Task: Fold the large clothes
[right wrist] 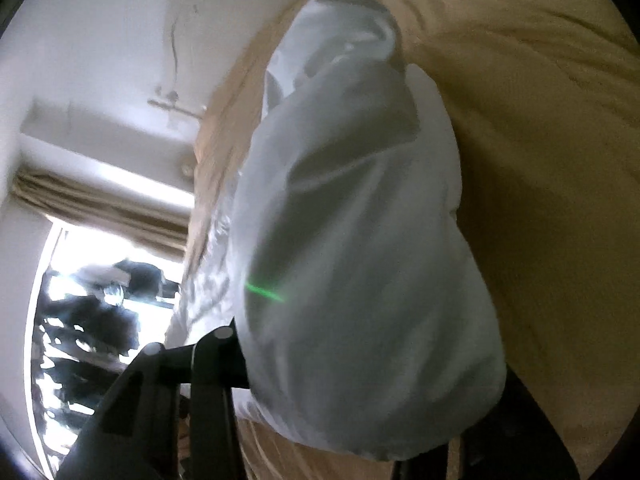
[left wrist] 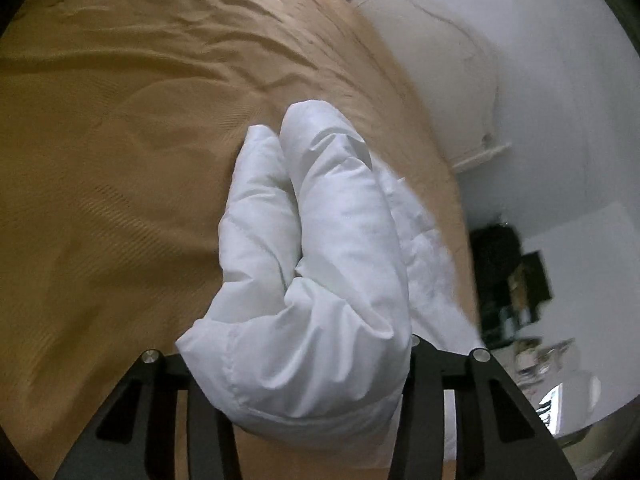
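1. we see the left claw (left wrist: 298,364) clenched on a thick roll of the white padded garment (left wrist: 316,272), its black fingers (left wrist: 420,392) pressing into the bunched fabric from both sides.
2. ahead of that claw the garment runs forward in two puffy folds and lies on the tan bedspread (left wrist: 120,160), which spreads to the claw's left and beyond it.
3. to its right, past the bed's edge, stands a white wall (left wrist: 540,100).
4. the right claw (right wrist: 360,380) grips a big wad of the same white padded garment (right wrist: 360,240); the wad hides one finger almost wholly.
5. tan bedspread (right wrist: 540,160) lies right of this claw, a bright window (right wrist: 100,260) with a curtain (right wrist: 100,200) to its left.
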Action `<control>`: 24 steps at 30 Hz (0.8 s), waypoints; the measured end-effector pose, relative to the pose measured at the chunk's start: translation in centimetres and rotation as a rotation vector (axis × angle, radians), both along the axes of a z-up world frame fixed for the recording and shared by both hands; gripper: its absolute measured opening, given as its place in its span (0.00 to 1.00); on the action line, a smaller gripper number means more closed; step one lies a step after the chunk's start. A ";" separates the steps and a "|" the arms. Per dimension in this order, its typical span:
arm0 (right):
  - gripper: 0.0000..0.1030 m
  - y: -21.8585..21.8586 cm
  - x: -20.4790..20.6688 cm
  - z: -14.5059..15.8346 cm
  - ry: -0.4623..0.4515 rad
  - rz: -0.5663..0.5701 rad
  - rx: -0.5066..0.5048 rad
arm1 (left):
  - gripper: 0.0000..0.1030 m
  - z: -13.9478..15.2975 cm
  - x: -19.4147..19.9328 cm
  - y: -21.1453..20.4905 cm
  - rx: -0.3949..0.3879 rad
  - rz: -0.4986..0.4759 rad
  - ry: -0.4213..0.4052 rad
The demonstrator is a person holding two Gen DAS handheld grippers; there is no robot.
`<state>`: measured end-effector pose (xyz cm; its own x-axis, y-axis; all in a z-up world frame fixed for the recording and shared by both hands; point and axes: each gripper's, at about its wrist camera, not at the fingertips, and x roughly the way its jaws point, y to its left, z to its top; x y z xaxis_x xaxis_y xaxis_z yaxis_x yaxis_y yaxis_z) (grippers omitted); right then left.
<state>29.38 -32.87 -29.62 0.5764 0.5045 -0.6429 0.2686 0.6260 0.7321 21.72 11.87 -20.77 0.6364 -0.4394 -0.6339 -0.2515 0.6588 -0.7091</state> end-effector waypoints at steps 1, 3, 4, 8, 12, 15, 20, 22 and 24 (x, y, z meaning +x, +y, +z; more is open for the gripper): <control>0.61 -0.1 0.1 -1.7 0.038 0.006 0.014 | 0.50 -1.4 0.0 0.0 -0.010 0.004 0.031; 0.72 -0.9 0.4 -4.2 0.092 -0.006 0.110 | 0.61 -4.4 0.3 1.0 -0.122 0.032 0.081; 0.73 -1.4 0.4 -4.8 0.104 -0.010 0.168 | 0.61 -4.9 0.5 1.3 -0.156 0.038 0.078; 0.76 -3.1 -1.8 -1.7 0.142 -0.035 0.074 | 0.62 -4.0 1.0 1.1 -0.090 -0.003 0.055; 0.79 -1.3 -4.2 4.7 0.154 -0.096 -0.363 | 0.64 -3.9 2.1 0.4 -0.086 0.012 0.060; 0.77 4.0 -4.1 9.9 0.022 -0.043 -0.627 | 0.64 -3.8 1.8 0.5 -0.087 0.010 0.066; 0.50 15.5 1.0 10.5 -0.147 0.273 -0.661 | 0.64 -4.1 0.5 1.1 -0.098 0.021 0.068; 0.28 19.6 1.7 8.4 -0.144 0.378 -0.598 | 0.64 -4.1 -0.2 1.2 -0.103 0.015 0.069; 0.23 21.3 1.5 6.2 -0.121 0.432 -0.606 | 0.65 -4.4 -0.2 1.4 -0.111 0.011 0.070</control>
<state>30.92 -11.53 -23.40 0.4919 0.2798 -0.8245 -0.1531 0.9600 0.2344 21.50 13.25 -25.17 0.5976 -0.5028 -0.6245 -0.3094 0.5740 -0.7582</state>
